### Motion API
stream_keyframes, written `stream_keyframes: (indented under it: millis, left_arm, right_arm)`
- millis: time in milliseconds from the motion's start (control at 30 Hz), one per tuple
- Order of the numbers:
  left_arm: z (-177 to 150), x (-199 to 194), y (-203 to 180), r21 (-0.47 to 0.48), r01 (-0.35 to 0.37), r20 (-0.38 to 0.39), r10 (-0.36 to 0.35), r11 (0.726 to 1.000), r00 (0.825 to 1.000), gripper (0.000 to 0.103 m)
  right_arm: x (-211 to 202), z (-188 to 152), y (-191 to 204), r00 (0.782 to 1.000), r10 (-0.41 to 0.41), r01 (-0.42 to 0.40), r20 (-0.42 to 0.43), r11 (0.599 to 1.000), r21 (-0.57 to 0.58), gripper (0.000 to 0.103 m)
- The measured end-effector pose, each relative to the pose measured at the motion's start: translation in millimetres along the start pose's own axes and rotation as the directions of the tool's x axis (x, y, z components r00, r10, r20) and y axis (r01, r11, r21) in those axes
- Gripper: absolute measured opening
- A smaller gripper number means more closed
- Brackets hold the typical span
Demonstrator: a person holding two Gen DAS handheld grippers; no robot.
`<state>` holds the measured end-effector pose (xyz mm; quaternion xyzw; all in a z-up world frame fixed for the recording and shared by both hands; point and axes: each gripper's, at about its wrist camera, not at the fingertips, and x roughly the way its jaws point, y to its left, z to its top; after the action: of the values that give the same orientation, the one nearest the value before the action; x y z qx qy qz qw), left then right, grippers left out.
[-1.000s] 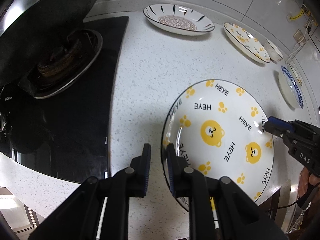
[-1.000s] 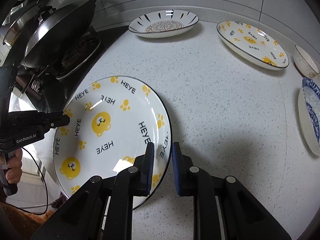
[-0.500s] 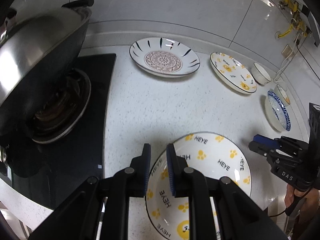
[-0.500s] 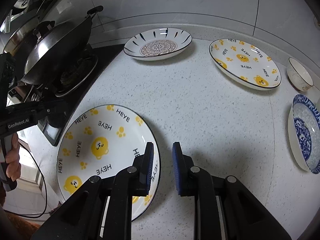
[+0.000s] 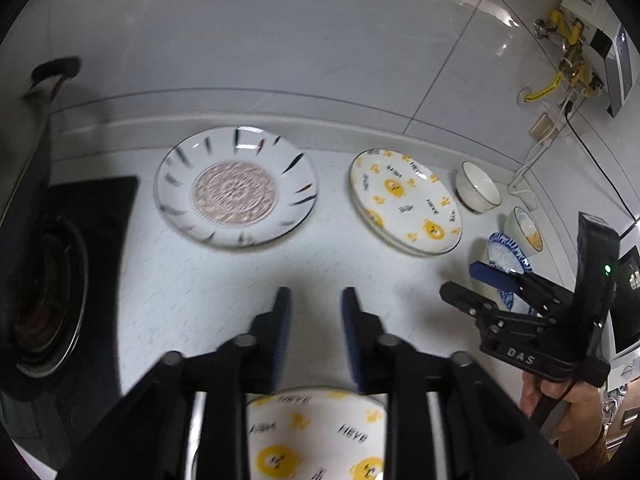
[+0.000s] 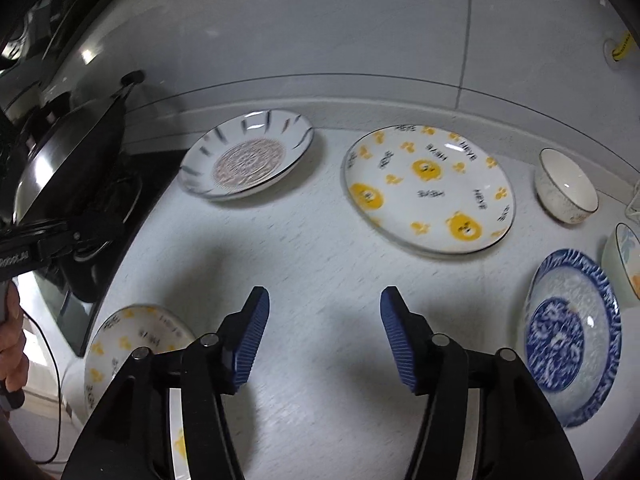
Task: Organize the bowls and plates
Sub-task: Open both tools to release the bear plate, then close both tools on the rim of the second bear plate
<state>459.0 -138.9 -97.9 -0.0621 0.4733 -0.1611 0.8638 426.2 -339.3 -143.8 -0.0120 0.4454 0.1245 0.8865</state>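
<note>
A bear-print plate [image 5: 316, 432] lies on the counter under my left gripper [image 5: 316, 308], whose jaws are opening with nothing between them. The right wrist view shows that plate [image 6: 132, 332] at lower left, apart from my right gripper [image 6: 325, 300], which is also opening over bare counter. Along the back stand a striped plate with a pink centre [image 5: 236, 188], a second bear-print plate [image 6: 428, 188] and a white bowl [image 6: 566, 186]. A blue-patterned plate [image 6: 572, 332] and a small bowl [image 6: 624, 260] sit at the right. Each view shows the other gripper, the right [image 5: 464, 282] and the left [image 6: 80, 230].
A black wok [image 6: 68, 160] sits on the gas hob [image 5: 44, 292] at the left. A tiled wall backs the counter, with a yellow gas pipe [image 5: 560, 68] and a white cable at the right. A person's hand [image 6: 12, 344] holds the left gripper's handle.
Both grippers have left the near bear-print plate's rim, risen and drawn back, so the plate has slid to the bottom of both views. Both pairs of jaws have spread apart.
</note>
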Motion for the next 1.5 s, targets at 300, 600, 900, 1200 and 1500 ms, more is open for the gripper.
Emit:
stream_keyframes:
  millis: [300, 600, 900, 1200, 1500]
  left_arm:
    - [33, 53, -37, 0.011, 0.008, -0.03, -0.008, 1.0, 1.0, 0.041]
    - [51, 106, -53, -0.011, -0.001, -0.085, 0.0, 1.0, 0.996, 0.041]
    - [59, 153, -62, -0.03, -0.008, -0.15, 0.003, 1.0, 0.989, 0.041]
    - [67, 183, -64, -0.05, -0.011, -0.189, 0.002, 0.999, 0.982, 0.041]
    - [75, 209, -59, -0.055, -0.024, -0.217, 0.011, 0.998, 0.976, 0.04]
  right_arm:
    - [24, 45, -55, 0.989, -0.146, 0.145, 0.016, 0.989, 0.033, 0.055]
    - [56, 70, -104, 0.982, -0.188, 0.189, -0.018, 0.98, 0.056, 0.056]
    - [83, 83, -135, 0.975, -0.211, 0.216, -0.071, 0.973, 0.079, 0.056]
    - [105, 91, -145, 0.969, -0.215, 0.225, -0.122, 0.972, 0.069, 0.056]
    - [126, 96, -160, 0.964, -0.209, 0.225, -0.164, 0.971, 0.084, 0.056]
